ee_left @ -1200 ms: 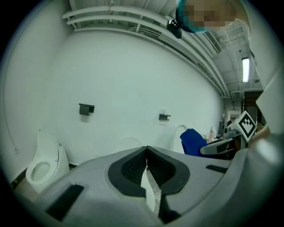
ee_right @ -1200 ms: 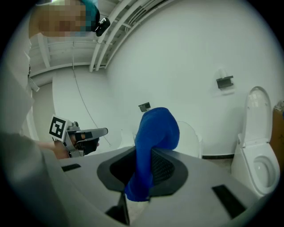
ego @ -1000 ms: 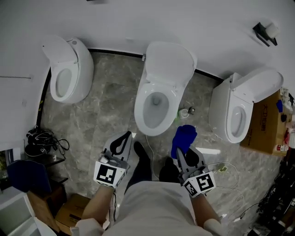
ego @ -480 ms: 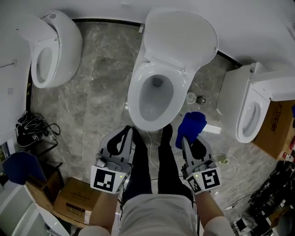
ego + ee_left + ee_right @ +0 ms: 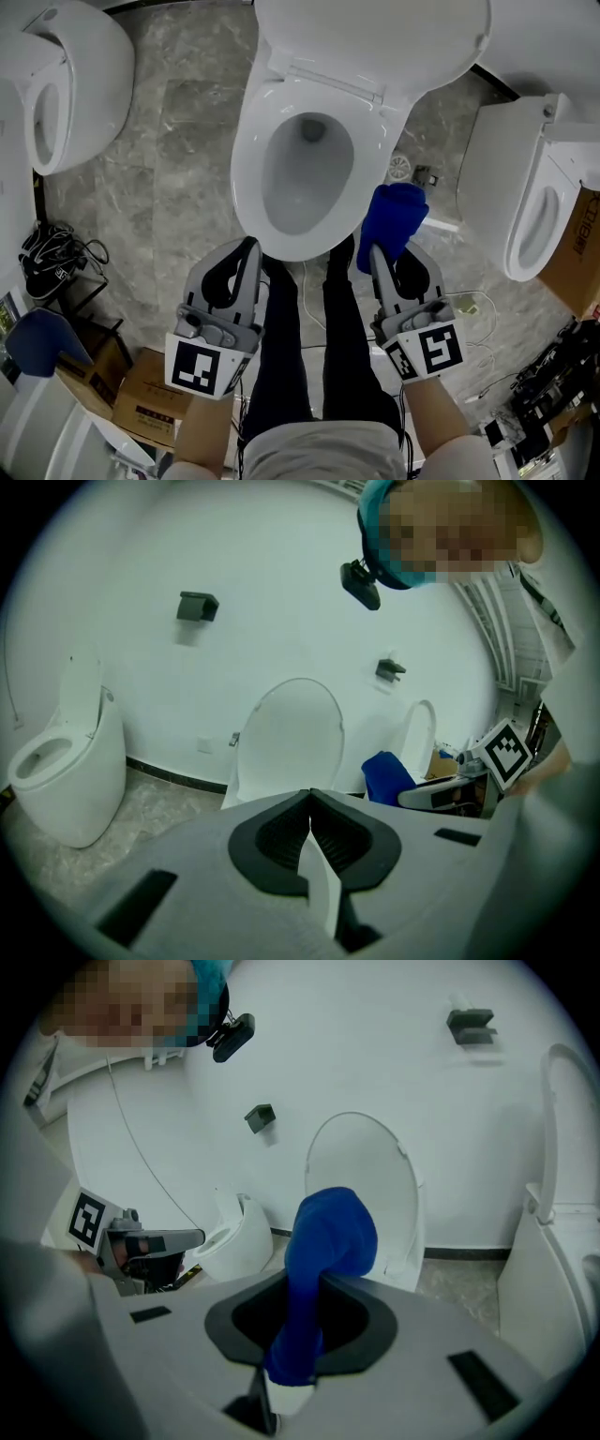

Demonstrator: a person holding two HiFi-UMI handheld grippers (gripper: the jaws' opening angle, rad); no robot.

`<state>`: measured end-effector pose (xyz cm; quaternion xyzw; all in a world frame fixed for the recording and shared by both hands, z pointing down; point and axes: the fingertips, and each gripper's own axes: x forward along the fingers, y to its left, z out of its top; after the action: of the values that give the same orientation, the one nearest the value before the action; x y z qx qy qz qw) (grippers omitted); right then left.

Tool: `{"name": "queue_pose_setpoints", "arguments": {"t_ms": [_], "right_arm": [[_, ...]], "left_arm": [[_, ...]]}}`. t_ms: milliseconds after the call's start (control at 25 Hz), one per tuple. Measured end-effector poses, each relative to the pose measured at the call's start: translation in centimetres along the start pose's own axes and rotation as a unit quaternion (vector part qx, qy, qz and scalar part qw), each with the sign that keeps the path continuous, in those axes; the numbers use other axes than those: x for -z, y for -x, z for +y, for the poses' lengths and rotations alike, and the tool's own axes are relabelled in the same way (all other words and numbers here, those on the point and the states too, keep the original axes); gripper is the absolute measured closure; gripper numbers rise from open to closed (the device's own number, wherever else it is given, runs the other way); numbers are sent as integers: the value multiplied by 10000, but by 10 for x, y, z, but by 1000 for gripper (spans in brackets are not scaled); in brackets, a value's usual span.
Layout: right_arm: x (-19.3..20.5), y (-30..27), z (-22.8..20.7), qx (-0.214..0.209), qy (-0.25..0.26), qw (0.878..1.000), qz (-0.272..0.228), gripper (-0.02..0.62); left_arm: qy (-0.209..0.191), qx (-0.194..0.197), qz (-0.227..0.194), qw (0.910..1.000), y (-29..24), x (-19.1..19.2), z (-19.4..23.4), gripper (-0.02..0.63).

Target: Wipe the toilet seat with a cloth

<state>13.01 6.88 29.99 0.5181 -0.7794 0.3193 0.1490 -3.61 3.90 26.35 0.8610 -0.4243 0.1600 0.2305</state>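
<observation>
The middle toilet stands below me with its lid [image 5: 375, 37] raised and its white seat [image 5: 246, 169] down around the bowl. My right gripper [image 5: 367, 251] is shut on a blue cloth [image 5: 389, 225], which bunches up just right of the seat's front rim. In the right gripper view the cloth [image 5: 323, 1251] rises between the jaws in front of the raised lid [image 5: 361, 1185]. My left gripper [image 5: 251, 246] is shut with nothing in it, its tip just short of the seat's front edge. The left gripper view shows the lid [image 5: 286, 738] ahead and the blue cloth [image 5: 386, 775] to the right.
A second toilet [image 5: 56, 84] stands at the left and a third [image 5: 530, 187] at the right. Cables [image 5: 52, 258] and a cardboard box [image 5: 141, 394] lie at lower left. More cables and clutter [image 5: 539, 394] sit at lower right. Grey marble floor [image 5: 159, 187] surrounds the toilets.
I have stepped closer to the middle toilet, which now fills more of the head view. Both grippers have moved forward to its front rim, the right one still holding the cloth.
</observation>
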Motion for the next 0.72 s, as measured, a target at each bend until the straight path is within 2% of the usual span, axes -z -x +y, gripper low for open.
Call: {"name": "queue_pose_setpoints", "arguments": {"t_ms": [280,720], "right_arm": [[34,-40,-23,79,-32,9998,153,522],[65,-87,-52,261,-237,9993,153,522]], "left_arm": [[156,-138,-27,9998,-20,37,22,597],[225,-313,-40,9992,-29,84,46,597]]}}
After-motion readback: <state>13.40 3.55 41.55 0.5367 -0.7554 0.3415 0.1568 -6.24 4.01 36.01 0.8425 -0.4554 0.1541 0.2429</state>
